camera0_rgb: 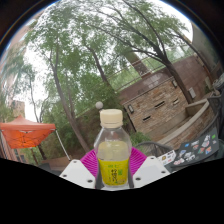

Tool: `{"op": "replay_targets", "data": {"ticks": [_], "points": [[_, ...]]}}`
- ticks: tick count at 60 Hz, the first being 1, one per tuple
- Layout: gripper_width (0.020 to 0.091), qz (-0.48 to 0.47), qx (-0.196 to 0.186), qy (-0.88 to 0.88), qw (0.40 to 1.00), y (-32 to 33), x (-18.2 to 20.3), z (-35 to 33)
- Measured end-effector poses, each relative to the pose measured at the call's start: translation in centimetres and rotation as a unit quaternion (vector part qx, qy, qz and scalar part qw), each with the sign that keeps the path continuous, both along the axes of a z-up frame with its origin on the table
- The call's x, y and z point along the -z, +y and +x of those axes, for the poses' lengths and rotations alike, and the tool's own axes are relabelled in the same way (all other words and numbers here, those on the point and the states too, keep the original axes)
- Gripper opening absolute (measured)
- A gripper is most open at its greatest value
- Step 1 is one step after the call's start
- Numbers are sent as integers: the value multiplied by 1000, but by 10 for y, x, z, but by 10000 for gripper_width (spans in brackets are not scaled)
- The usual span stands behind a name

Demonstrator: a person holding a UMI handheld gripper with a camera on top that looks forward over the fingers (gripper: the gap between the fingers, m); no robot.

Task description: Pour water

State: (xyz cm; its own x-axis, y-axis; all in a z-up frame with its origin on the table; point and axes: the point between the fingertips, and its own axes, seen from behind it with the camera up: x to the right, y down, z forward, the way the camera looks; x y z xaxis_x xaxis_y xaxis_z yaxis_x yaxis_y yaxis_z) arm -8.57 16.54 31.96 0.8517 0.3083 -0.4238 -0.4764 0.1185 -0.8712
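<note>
- We hold the bottle [114,150] upright between the two fingers of the gripper [114,172], and both purple pads [91,162] press against its sides, so we judge the fingers clamped on it.
- The bottle is lifted up in front of an outdoor scene: trees [80,50] overhead, a wooden hut [155,100] beyond the bottle, and an orange canopy [25,132] off to one side.
- The bottle has a white cap [111,118], and the cap sits on the neck, so we judge it closed for now.
- The lower body carries a yellow-green label [114,172]; there is small dark print on it, but we cannot read any brand or words.
- We cannot tell how full the bottle is, as the label hides most of the body.
- As for progress, we judge the grasp and lift done. No cup or other vessel to pour into shows here, and the bottle is not tilted, so the pouring itself is all still ahead, and the cap would likely have to come off first.
</note>
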Motion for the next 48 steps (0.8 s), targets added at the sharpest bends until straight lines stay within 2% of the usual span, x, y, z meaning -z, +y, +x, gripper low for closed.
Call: {"op": "replay_targets", "data": {"ticks": [6,9,12,19,23,29,35,36,38,48], "points": [[373,-28,140,-135,980,13,60,109],[372,-52,181,-180,965,18,103,151],[372,-80,202,-205,954,30,150,184],[373,-134,194,-243,941,42,246,219],[373,-148,180,-245,941,44,284,224],[374,-172,172,-244,939,51,322,241],[379,-184,191,-274,924,48,341,271],[379,-190,198,-277,921,57,331,250],[381,-189,202,-276,920,56,334,254],[382,-199,190,-218,936,56,339,264]]}}
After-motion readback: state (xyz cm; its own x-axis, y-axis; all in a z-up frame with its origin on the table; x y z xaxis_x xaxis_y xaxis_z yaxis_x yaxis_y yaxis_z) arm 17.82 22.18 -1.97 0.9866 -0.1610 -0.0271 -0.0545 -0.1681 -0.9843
